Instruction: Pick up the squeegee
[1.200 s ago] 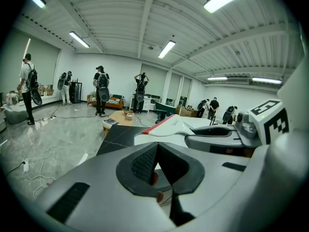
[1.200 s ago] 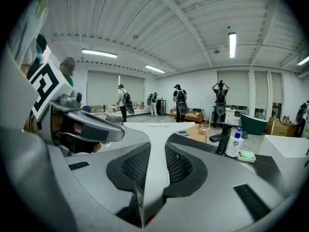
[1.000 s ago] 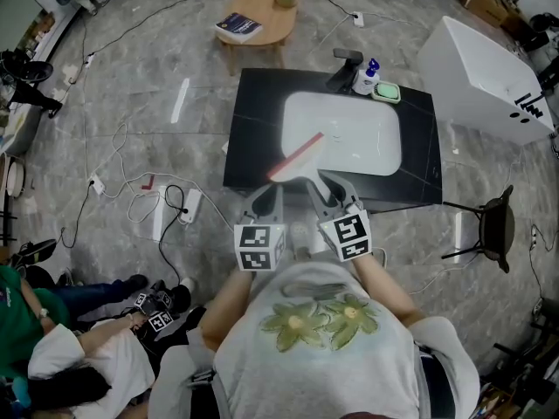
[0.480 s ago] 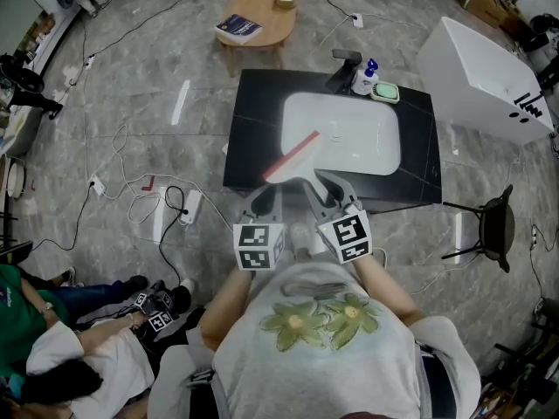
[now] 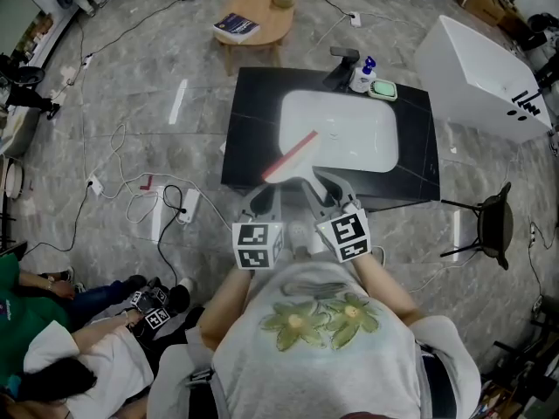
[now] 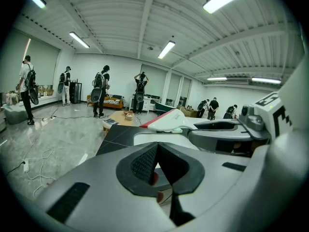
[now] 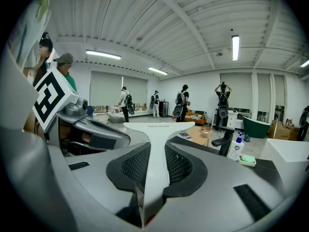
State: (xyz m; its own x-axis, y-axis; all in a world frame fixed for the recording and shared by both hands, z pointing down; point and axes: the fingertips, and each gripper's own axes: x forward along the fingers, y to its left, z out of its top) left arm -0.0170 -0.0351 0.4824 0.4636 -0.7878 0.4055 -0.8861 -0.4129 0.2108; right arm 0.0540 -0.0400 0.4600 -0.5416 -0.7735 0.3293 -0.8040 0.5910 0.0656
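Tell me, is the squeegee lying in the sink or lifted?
Lifted: the right gripper clamps the squeegee by its white handle, and its red-edged blade hangs above the white sink.

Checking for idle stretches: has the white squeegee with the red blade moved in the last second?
No. The white squeegee with the red blade, in the right gripper, crosses the near-left rim of the white sink at the same spot.

I hold the squeegee [image 5: 293,156] in the right gripper [image 5: 316,184] over the near corner of the sink [image 5: 349,133]; the left gripper [image 5: 262,201] sits just beside it.
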